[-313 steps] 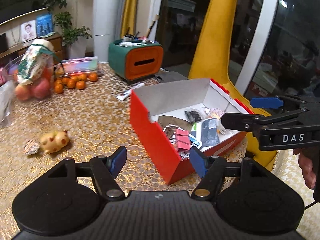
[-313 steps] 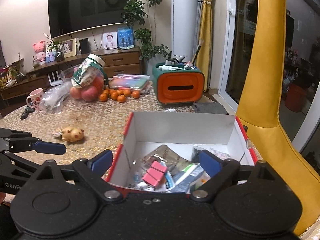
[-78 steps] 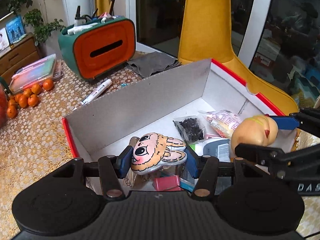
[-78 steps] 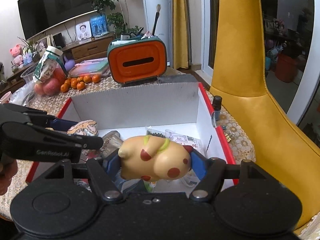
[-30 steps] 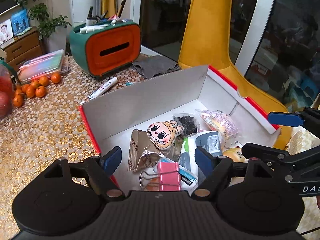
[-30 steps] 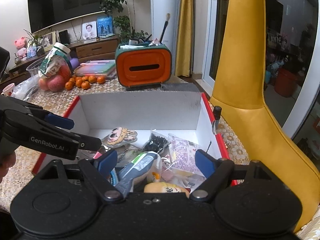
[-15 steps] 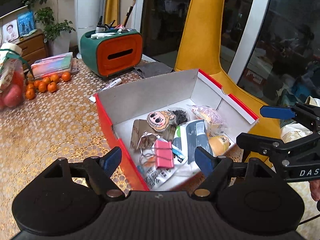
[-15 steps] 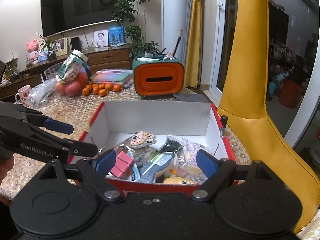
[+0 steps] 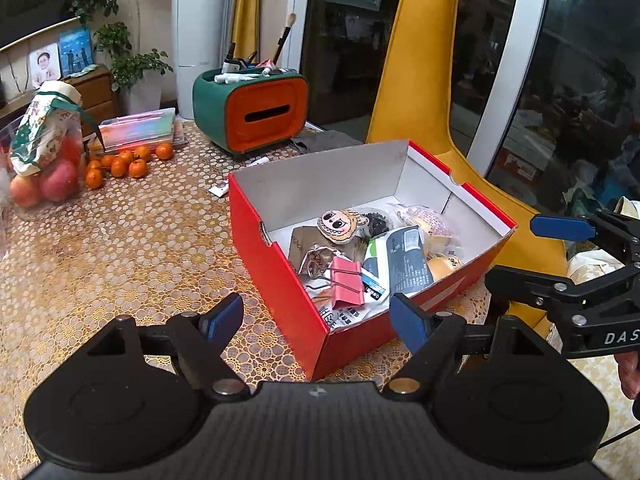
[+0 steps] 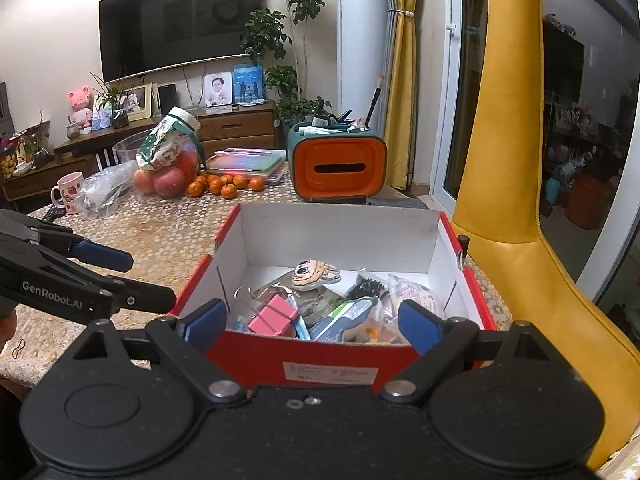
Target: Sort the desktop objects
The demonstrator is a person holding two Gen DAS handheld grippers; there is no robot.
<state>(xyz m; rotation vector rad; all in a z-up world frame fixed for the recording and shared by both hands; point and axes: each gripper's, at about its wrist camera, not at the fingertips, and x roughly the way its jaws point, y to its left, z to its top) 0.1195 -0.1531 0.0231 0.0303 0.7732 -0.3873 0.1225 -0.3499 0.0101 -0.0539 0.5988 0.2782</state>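
Observation:
A red shoebox [image 9: 256, 220] with a white inside stands on the lace-covered table. In it lie a cartoon-face charm [image 9: 340, 222], a pink binder clip [image 9: 346, 282], a yellow spotted pig toy [image 9: 444, 266], a dark tube packet [image 9: 404, 260] and other small items. My left gripper [image 9: 316, 320] hovers before the box's near corner, jaws opening slightly and empty. My right gripper [image 10: 312, 324] is behind the box's [image 10: 460, 248] labelled end wall, its jaws opening with nothing between them. Each gripper shows in the other's view: right gripper [image 9: 532, 252], left gripper [image 10: 140, 280].
An orange and green desk organiser [image 9: 260, 114] stands behind the box, with a grey cloth [image 9: 324, 142] and a white tube [image 9: 220, 190] nearby. Tangerines [image 9: 128, 162], a bag of apples [image 9: 44, 160] and a pink mug [image 10: 68, 194] sit far left. A yellow chair [image 10: 504, 160] rises at the right.
Both grippers have drawn back from the box, which now looks smaller and farther. The right jaws stand wider apart. The charm and the pig toy stay in the box.

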